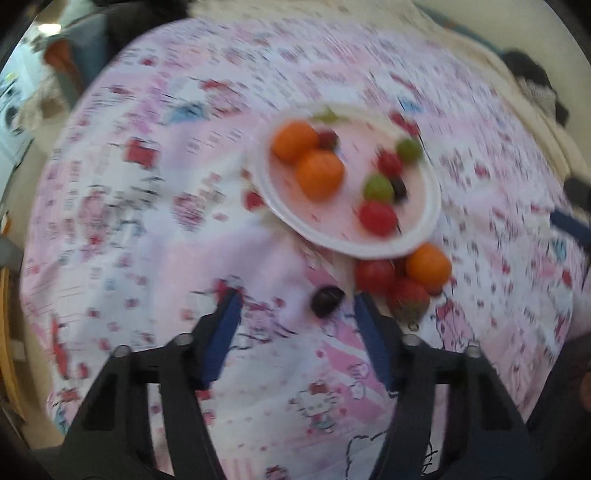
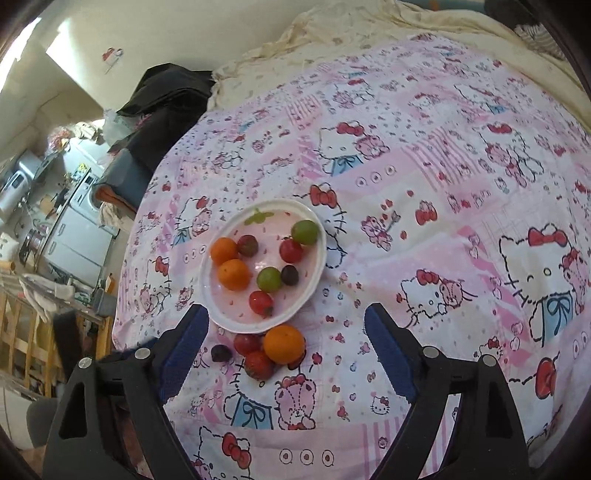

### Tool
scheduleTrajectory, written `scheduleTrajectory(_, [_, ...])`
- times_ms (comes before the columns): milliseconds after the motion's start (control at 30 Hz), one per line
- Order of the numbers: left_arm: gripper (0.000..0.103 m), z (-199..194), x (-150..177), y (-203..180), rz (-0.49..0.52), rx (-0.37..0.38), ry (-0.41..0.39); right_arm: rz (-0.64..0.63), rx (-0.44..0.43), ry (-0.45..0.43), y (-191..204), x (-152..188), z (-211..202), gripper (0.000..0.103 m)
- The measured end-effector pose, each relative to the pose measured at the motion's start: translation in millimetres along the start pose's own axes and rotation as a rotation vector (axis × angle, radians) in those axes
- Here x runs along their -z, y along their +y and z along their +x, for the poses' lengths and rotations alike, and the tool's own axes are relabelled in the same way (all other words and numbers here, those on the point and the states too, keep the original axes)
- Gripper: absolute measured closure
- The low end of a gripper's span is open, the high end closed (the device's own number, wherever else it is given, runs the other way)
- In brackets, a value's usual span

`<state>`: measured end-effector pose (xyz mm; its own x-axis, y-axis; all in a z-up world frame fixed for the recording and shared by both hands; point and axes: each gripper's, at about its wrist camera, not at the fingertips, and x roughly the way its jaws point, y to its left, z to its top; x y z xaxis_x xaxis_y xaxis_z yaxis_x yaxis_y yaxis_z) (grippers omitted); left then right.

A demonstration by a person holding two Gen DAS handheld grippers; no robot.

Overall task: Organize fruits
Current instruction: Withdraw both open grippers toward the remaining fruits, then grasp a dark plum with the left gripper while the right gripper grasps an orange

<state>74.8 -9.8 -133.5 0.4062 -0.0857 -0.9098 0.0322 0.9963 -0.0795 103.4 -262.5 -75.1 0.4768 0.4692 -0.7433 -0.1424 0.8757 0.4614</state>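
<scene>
Eight fruits on the plate (image 2: pixel 314 275), four left on the bedsheet (image 2: pixel 424 236).
Remaining orange (image 2: pixel 283 344), tomato (image 2: pixel 245 342), strawberry (image 2: pixel 258 364) and dark grape (image 1: pixel 327 301) lie just beside the plate's near rim. Left tool (image 1: pixel 295 306): half open, empty, jaws flanking the grape. Right tool (image 2: pixel 284 325): wide, empty.

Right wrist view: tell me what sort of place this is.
Probably a lived-in home, on a bed: a pink cartoon-cat printed bedsheet under the white round plastic plate, a rumpled cream quilt behind, and white kitchen appliances at the left.
</scene>
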Motion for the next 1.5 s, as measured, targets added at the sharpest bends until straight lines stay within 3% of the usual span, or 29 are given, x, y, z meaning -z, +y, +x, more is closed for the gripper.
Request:
scheduleTrajectory(133, [0.052, 21.2, -0.4, -22.0, 0.103, -0.021, 0.024, 0.022, 0.0, 0.01, -7.0, 0.5, 0.9, 0.014])
scheduleTrajectory(367, [0.086, 41.2, -2.1, -29.7, 0.189, -0.039, 0.047, 0.062, -0.005, 0.025, -16.7, -2.4, 4.7, 0.014])
scheduleTrajectory(567, [0.087, 27.9, -2.3, -30.3, 0.211, -0.027, 0.005, 0.091, -0.033, 0.039, -18.6, -2.4, 6.6, 0.014])
scheduleTrajectory(800, [0.087, -17.0, -4.1, -7.2, 0.088, -0.011, -0.079, 0.091, -0.04, 0.042, -14.3, -2.2, 7.1, 0.014])
scheduleTrajectory(933, [0.087, -43.0, -5.2, 8.8, 0.006, -0.003, -0.125, 0.105, 0.0, 0.074, -16.9, -1.3, 16.1, 0.014])
scheduleTrajectory(1100, [0.087, -73.4, -8.2, 25.9, -0.083, -0.025, -0.193, 0.133, 0.025, 0.194, -21.5, 4.8, 44.5, 0.018])
scheduleTrajectory(1167, [0.087, -79.9, -9.5, 30.3, -0.107, -0.026, -0.2, 0.146, 0.007, 0.244, -20.8, 8.6, 57.4, 0.029])
scheduleTrajectory(1267, [0.087, -85.2, -8.8, 32.4, -0.121, -0.031, -0.205, 0.14, -0.001, 0.318, -13.6, 12.3, 82.4, 0.035])
scheduleTrajectory(1500, [0.087, -85.8, -7.6, 31.2, -0.118, -0.02, -0.198, 0.1, 0.017, 0.413, -0.7, 19.5, 127.7, 0.038])
